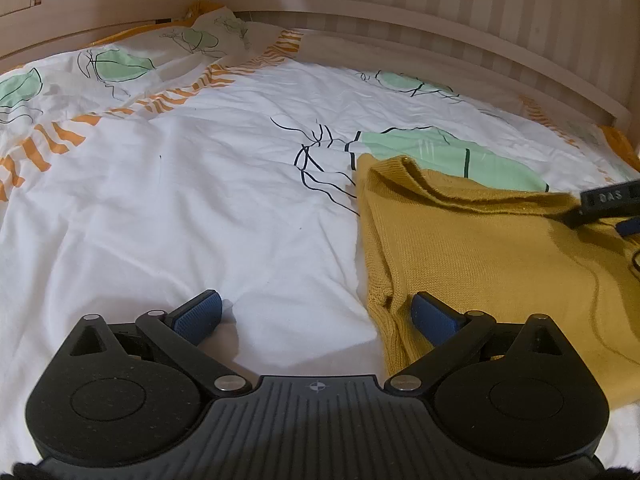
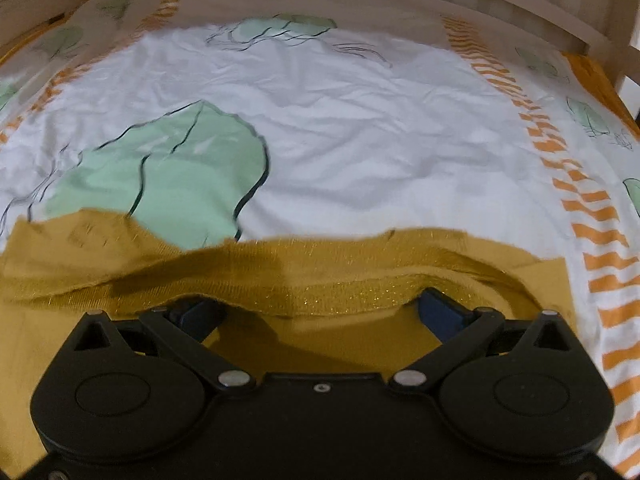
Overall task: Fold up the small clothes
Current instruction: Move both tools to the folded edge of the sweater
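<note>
A mustard-yellow knit garment (image 1: pixel 500 248) lies on the bed, right of centre in the left wrist view. My left gripper (image 1: pixel 316 304) stands wide open over its left edge. One pad (image 1: pixel 430 314) rests on the knit and the other pad (image 1: pixel 200 316) is over the white cover. In the right wrist view my right gripper (image 2: pixel 316 300) is open too. The garment's glittery ribbed hem (image 2: pixel 340 296) drapes across both fingertips and hides them in part. That view is blurred by motion. The right gripper's black body (image 1: pixel 608 200) shows at the right edge of the left wrist view.
The white bed cover (image 1: pixel 200 200) has green leaf prints and orange stripes (image 2: pixel 600 236) and spreads all around. A pale wooden bed rail (image 1: pixel 440 12) curves along the far side. A pillow (image 1: pixel 208 40) lies at the far left corner.
</note>
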The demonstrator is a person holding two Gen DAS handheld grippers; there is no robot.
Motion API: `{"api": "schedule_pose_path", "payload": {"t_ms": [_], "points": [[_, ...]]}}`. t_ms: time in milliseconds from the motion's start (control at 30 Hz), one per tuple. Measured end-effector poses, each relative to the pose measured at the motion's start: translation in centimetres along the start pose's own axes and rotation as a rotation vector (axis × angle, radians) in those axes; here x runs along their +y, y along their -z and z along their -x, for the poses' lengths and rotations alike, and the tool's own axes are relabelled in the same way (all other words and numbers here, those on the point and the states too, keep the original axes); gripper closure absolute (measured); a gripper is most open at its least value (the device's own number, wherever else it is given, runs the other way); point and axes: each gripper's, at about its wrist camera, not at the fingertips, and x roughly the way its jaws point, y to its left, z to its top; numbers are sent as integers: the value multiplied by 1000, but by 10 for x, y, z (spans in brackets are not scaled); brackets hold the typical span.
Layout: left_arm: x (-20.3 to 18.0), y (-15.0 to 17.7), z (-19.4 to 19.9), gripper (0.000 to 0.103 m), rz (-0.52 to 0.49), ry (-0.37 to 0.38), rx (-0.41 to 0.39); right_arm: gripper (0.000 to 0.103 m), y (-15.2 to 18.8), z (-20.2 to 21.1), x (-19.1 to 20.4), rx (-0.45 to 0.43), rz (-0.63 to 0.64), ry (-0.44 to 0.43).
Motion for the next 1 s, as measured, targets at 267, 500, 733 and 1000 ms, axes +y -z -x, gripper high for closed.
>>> {"api": "schedule_pose_path", "payload": {"t_ms": [267,500,733,1000], "points": [[0,-1,0,0,-10,-8,4,0,-4,-11,-4,-7,-45,14],[1,-1,0,0,-7,-4,6,0,1,10,-25,-66,-72,-60],[0,-2,0,0,-7,-6,10,0,47,60,-106,-114,-196,-125],[3,-3,1,0,16,13,16,0,118,88,-188,-86,-363,-156]]}}
